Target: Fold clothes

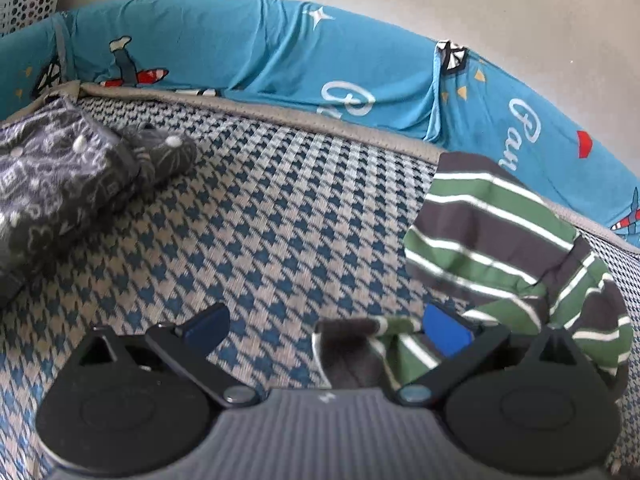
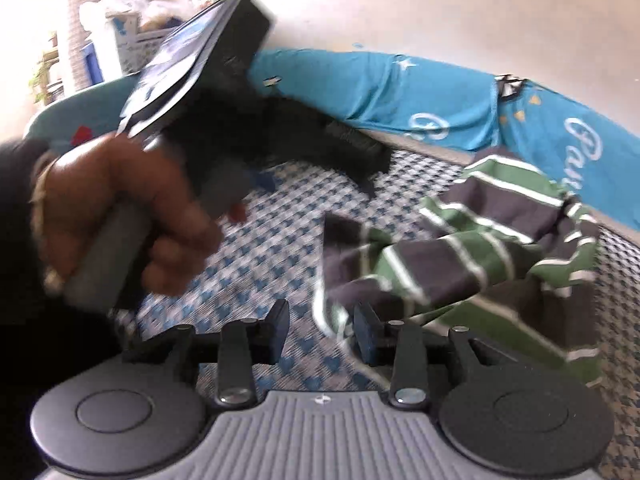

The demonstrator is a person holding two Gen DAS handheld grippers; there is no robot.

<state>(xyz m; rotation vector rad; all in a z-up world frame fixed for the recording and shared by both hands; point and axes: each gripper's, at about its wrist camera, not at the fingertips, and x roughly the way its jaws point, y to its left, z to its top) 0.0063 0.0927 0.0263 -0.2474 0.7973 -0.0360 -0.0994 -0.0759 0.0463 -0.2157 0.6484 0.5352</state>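
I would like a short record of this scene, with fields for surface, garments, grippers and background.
surface: houndstooth mat
garment to fold: striped shirt, green, grey and white, crumpled on the mat
other garment: dark patterned cloth, bundled at far left
left gripper: jaws open, shirt edge between them
right gripper: jaws open, beside the shirt
background: blue printed sheet along the wall

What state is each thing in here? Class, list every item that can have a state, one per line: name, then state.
left gripper: open, a dark end of the striped garment lying between its fingers.
right gripper: open, gripping nothing.
striped garment: unfolded, crumpled on the mat.
patterned grey garment: folded, lying flat.
houndstooth mat: spread flat.
blue printed sheet: wrinkled, along the mat's far edge.
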